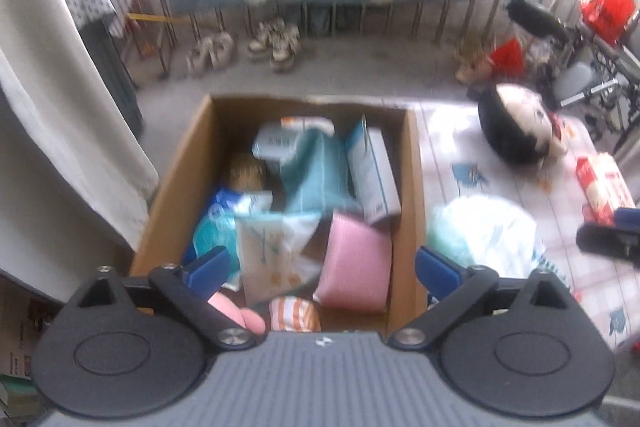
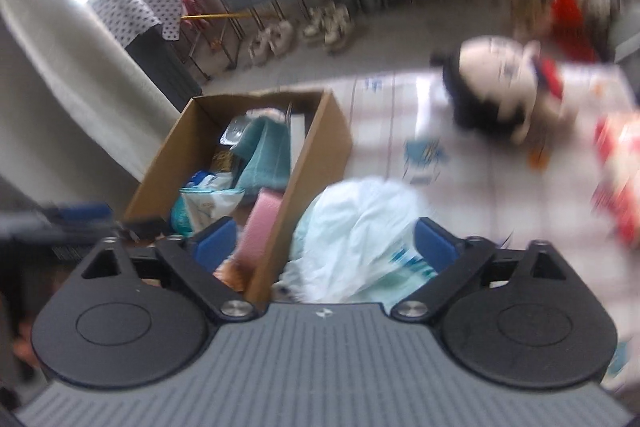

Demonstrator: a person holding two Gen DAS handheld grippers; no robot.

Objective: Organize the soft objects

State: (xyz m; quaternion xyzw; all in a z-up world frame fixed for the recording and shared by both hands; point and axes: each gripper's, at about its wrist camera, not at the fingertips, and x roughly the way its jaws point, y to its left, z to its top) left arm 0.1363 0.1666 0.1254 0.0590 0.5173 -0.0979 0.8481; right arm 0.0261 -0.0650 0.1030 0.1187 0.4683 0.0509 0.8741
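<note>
A cardboard box (image 1: 414, 171) holds several soft items: a teal towel (image 1: 320, 167), a pink sponge (image 1: 356, 259), tissue packs (image 1: 272, 247) and a striped toy (image 1: 294, 313). My left gripper (image 1: 322, 267) is open and empty above the box's near end. A white plastic bag (image 2: 360, 231) lies on the table right of the box (image 2: 316, 163); it also shows in the left wrist view (image 1: 484, 235). My right gripper (image 2: 326, 245) is open, with the bag between its fingers. A black-haired doll (image 2: 496, 91) lies further back.
A red and white pack (image 1: 600, 187) lies at the table's right edge, beside the right gripper's finger (image 1: 608, 239). The tablecloth (image 1: 448, 147) is white with blue prints. Shoes (image 1: 272, 43), a clothes rack and a hanging blue sheet stand behind. A pale curtain (image 1: 60, 147) hangs at left.
</note>
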